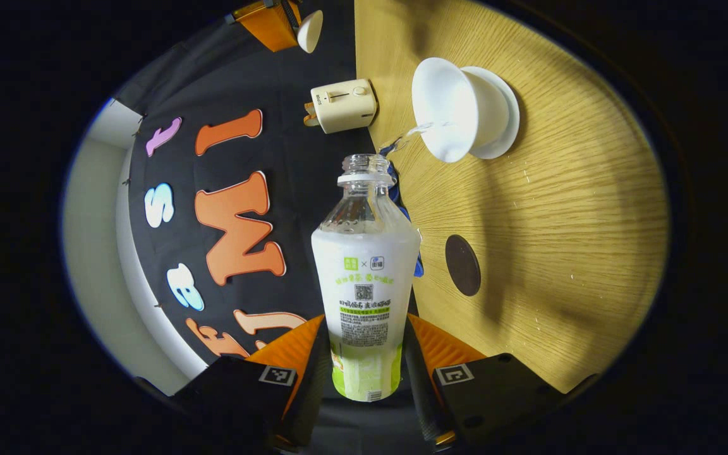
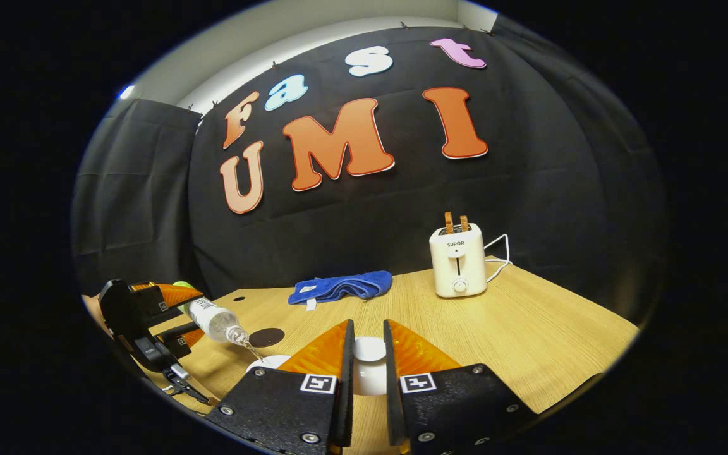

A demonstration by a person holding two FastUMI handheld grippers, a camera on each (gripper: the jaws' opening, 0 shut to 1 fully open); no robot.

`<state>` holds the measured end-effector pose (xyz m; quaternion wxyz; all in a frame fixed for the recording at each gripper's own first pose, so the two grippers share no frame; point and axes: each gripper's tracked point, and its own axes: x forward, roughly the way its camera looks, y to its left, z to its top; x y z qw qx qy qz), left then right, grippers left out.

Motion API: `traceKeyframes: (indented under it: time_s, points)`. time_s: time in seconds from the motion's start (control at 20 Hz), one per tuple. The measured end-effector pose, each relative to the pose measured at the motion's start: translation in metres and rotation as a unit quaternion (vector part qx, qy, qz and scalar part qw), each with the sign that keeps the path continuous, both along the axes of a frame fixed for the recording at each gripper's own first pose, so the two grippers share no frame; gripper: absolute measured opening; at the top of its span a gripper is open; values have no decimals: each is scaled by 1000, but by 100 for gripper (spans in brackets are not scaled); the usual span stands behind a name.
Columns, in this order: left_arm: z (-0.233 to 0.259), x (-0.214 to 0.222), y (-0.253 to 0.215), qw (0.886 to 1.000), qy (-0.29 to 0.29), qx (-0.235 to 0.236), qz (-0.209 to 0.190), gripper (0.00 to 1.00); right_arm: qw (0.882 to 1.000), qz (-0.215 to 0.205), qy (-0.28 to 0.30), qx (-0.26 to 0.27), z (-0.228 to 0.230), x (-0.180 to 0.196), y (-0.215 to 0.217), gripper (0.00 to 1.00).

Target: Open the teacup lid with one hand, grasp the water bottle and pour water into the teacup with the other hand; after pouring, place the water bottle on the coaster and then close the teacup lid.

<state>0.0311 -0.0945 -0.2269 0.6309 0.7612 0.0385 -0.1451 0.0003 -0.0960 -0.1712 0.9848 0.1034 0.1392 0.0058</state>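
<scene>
My left gripper (image 1: 365, 322) is shut on a clear water bottle (image 1: 365, 253) with a white-and-green label. The bottle is uncapped and tipped toward the white teacup (image 1: 449, 117) on its saucer (image 1: 504, 110). A thin stream of water (image 1: 416, 131) runs from its mouth into the cup. A dark round coaster (image 1: 462, 265) lies bare on the wooden table. In the right gripper view, my right gripper (image 2: 367, 325) is shut on the white teacup lid (image 2: 369, 349), held above the table. To its left are the tilted bottle (image 2: 215, 320), the cup's rim (image 2: 269, 363) and the coaster (image 2: 266, 337).
A cream toaster (image 2: 457, 259) with its cord stands at the back of the table (image 2: 528, 328), against the black wall. A folded blue cloth (image 2: 342, 286) lies left of it, behind the coaster. Small droplets dot the wood near the saucer.
</scene>
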Motion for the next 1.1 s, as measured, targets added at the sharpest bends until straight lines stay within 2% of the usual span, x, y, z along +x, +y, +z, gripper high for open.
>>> traceKeyframes:
  time_s: [1.0, 1.1]
  points:
    - [31, 0, -6, 996, -60, 65, -27, 63, 1000, 25, 0, -9, 2, -2, 16, 23]
    - [34, 0, -7, 995, -65, 72, -28, 65, 1000, 27, -1, -10, 3, -2, 17, 23]
